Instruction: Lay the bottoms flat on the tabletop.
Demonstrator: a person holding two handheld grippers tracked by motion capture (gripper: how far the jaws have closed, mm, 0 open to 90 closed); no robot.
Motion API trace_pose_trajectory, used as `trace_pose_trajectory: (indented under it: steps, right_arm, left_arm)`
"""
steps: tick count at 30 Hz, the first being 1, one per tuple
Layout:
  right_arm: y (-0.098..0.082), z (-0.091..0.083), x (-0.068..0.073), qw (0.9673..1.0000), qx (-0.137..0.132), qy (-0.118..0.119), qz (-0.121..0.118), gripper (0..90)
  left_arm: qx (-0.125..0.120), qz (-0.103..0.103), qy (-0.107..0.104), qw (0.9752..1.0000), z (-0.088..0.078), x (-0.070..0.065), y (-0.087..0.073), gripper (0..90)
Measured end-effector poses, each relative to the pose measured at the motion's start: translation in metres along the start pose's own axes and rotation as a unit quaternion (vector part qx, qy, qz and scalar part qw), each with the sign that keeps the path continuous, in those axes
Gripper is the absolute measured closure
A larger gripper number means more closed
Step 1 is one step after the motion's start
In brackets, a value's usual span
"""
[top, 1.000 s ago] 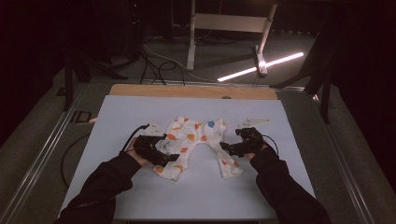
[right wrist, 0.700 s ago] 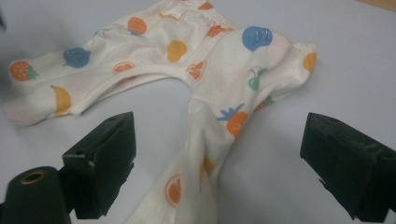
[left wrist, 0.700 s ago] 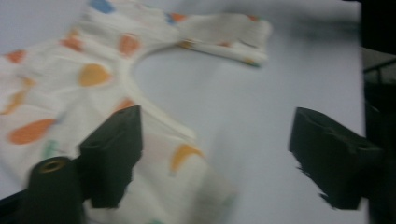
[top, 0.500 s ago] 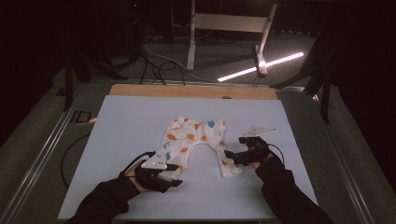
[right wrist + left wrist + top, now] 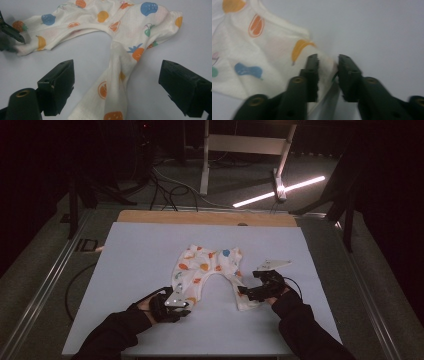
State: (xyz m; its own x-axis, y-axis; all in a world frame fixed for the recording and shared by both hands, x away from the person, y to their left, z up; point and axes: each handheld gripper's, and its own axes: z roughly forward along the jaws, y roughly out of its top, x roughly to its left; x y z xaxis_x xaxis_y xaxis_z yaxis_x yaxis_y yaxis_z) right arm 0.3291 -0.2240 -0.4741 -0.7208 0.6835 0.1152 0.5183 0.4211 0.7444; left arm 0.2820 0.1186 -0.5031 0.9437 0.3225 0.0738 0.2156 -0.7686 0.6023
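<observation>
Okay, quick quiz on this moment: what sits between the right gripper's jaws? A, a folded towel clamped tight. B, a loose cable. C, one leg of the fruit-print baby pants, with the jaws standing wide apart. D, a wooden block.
C: in the right gripper view, a leg of the baby pants runs up between the right gripper, whose jaws stand wide apart, clear of the cloth.

Baby trousers (image 5: 207, 270) — cream cloth, printed with orange, yellow, blue fruit shapes. Table cover (image 5: 140, 270) — plain pale lilac-grey. Both grippers' jaws black. Sleeves (image 5: 305, 330) black.

A dim lab or studio: white-topped table (image 5: 150, 270), floor cables (image 5: 170, 190) (loose tangle), light bar (image 5: 280, 192).
</observation>
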Motion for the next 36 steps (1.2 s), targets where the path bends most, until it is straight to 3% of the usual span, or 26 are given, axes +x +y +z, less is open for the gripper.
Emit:
trace_pose_trajectory:
  steps: [2,4,8,11,12,14,17,23,24,30,36]
  right_arm:
    - [0.0,0.001,0.0,1.0,0.003,0.0,0.0,13.7]
    - [-0.001,0.001,0.0,1.0,0.003,0.001,-0.003,13.7]
    - [0.0,0.0,-0.001,1.0,0.003,-0.001,0.0,13.7]
    - [0.0,-0.001,-0.002,1.0,-0.001,0.001,-0.001,13.8]
    - [0.0,-0.001,-0.002,1.0,-0.001,0.001,-0.001,13.7]
    - [0.001,-0.002,-0.001,1.0,-0.001,0.0,0.001,13.8]
    - [0.0,-0.001,-0.002,1.0,0.0,-0.001,0.001,13.8]
    - [0.0,-0.001,-0.002,1.0,0.001,0.0,0.001,13.9]
    - [0.0,0.0,-0.002,1.0,0.0,0.002,0.001,13.9]
    - [0.0,0.001,-0.001,1.0,0.005,0.003,0.0,13.9]
    - [-0.001,0.001,-0.001,1.0,0.006,0.003,0.003,13.9]
  left_arm:
    - [-0.004,-0.009,0.0,1.0,0.0,0.003,0.0,86.7]
    - [-0.008,-0.014,0.002,0.9999,-0.001,0.004,0.001,88.3]
    - [-0.043,-0.036,0.003,0.9984,-0.009,0.005,0.006,88.8]
    - [-0.083,-0.058,0.01,0.9948,-0.017,0.008,0.009,88.8]
    - [-0.09,-0.062,0.027,0.9936,-0.019,0.01,0.009,88.7]
    - [-0.085,-0.085,0.057,0.9911,-0.02,0.019,0.004,88.7]
    - [-0.075,-0.128,0.066,0.9867,-0.015,0.035,-0.01,88.4]
    - [-0.039,-0.137,0.07,0.9874,-0.005,0.045,-0.026,88.3]
    - [-0.043,-0.146,0.063,0.9863,-0.004,0.047,-0.03,88.3]
    - [-0.055,-0.146,0.061,0.9859,-0.007,0.049,-0.032,80.4]
    - [-0.078,-0.123,0.056,0.9878,-0.019,0.042,-0.027,75.5]
